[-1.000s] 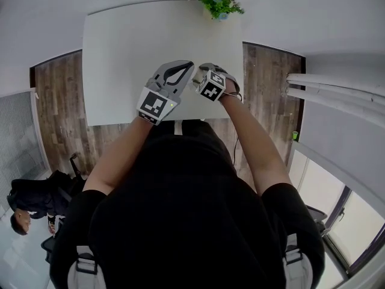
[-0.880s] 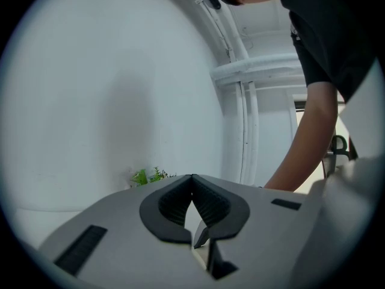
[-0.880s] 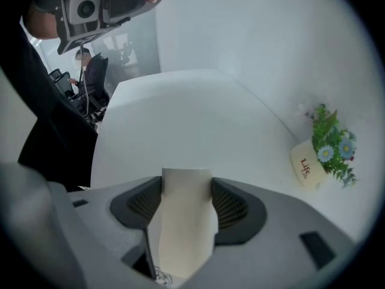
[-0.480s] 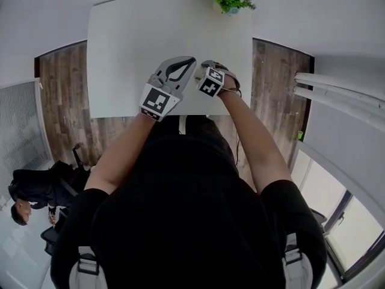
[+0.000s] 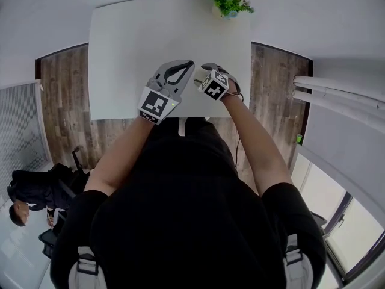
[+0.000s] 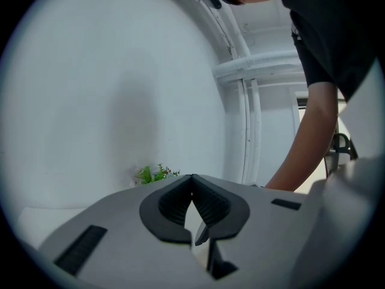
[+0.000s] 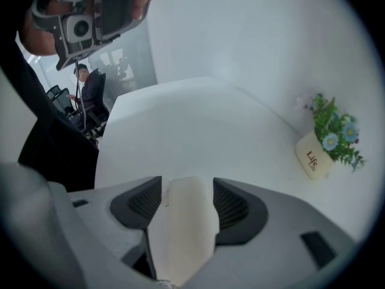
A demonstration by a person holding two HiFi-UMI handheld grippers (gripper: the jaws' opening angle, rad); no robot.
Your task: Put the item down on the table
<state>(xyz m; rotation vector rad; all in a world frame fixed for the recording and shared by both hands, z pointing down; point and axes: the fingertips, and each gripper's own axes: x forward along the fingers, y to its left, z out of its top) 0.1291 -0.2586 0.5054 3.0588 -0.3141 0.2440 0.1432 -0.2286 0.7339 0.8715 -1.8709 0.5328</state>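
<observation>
A pale cream, flat item [image 7: 180, 233] sits upright between the dark ribbed pads of my right gripper [image 7: 187, 191], which is shut on it. In the head view that right gripper [image 5: 201, 77] hovers over the near edge of the white table [image 5: 132, 47], and the item is barely visible there. My left gripper [image 5: 182, 67] is right beside it, the tips of the two almost meeting. In the left gripper view the left gripper [image 6: 192, 182] has its jaw tips touching, with nothing held.
A small potted plant [image 5: 225, 2] [image 7: 319, 155] stands at the table's far edge. Wooden floor [image 5: 60, 101] flanks the table on both sides. White pipes [image 5: 337, 92] run along the right wall. A person [image 5: 24, 203] in black sits at the lower left.
Hardly anything differs; the head camera's framing drifted a little, and both grippers stay together over the table's near edge with the item still held.
</observation>
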